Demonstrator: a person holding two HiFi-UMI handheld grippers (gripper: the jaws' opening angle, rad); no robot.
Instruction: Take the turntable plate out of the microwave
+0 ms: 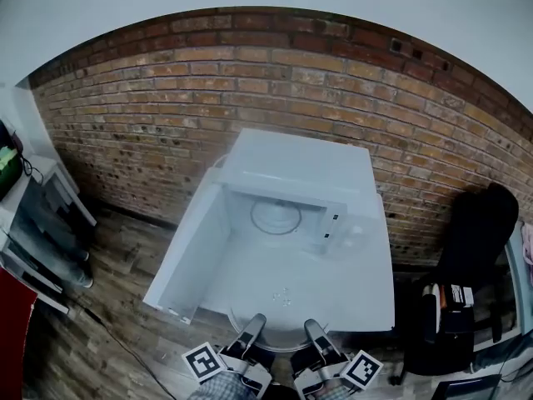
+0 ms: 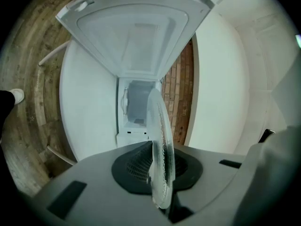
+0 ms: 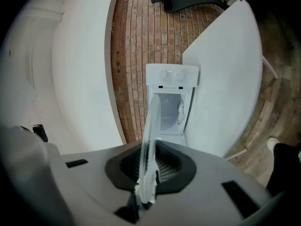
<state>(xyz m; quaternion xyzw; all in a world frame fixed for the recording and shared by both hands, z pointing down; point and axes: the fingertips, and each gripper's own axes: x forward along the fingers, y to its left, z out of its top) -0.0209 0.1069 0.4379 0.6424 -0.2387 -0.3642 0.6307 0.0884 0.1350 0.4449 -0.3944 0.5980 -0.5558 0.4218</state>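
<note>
I count one microwave, door swung open, one glass turntable plate and two grippers. The plate is out of the cavity, over the worktop's near edge. It lies flat, and being round it has no long axis. The left gripper and right gripper each clench their jaws on its near rim, side by side.

Microwave on table, brick wall behind.
</note>
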